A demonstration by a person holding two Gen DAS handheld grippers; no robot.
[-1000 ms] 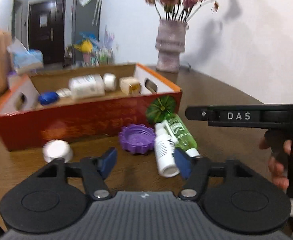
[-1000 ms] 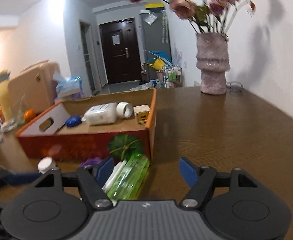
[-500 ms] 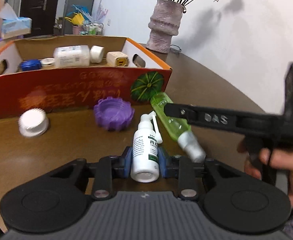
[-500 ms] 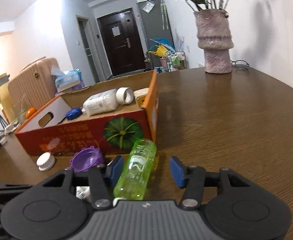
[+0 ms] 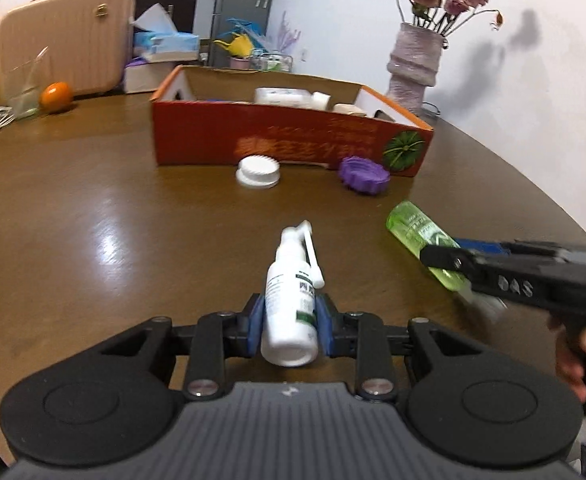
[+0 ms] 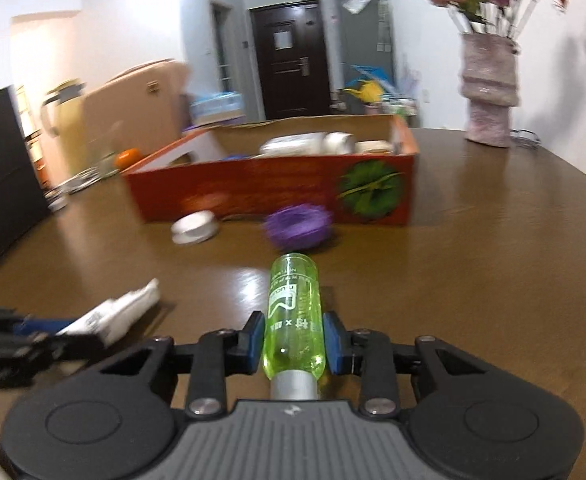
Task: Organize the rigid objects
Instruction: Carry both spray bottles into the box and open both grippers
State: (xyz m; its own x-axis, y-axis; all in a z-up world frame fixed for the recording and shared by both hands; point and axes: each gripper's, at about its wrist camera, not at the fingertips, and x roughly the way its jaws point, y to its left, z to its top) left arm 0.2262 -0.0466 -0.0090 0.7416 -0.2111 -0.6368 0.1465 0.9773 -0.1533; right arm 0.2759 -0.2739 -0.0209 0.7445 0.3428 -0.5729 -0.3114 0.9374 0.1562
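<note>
My left gripper (image 5: pixel 289 320) is shut on a white spray bottle (image 5: pixel 291 292), nozzle pointing away, held above the brown table (image 5: pixel 113 216). My right gripper (image 6: pixel 293 338) is shut on a green clear bottle (image 6: pixel 293 312) with a silver cap toward me; it also shows in the left wrist view (image 5: pixel 421 236). The white bottle shows at the left of the right wrist view (image 6: pixel 121 316). The orange cardboard box (image 5: pixel 277 142) stands beyond, holding a white bottle, a roll and other small items. A white lid (image 5: pixel 257 172) and a purple lid (image 5: pixel 363 176) lie in front of it.
A pink vase (image 5: pixel 417 68) with flowers stands behind the box at the right. An orange fruit (image 5: pixel 55 97), a glass and cables sit at the far left. A beige suitcase (image 5: pixel 69 40) and tissue box are beyond the table edge.
Both grippers have pulled back from the box and risen, each carrying its bottle. The right gripper closed on the green bottle. The lids stayed in place.
</note>
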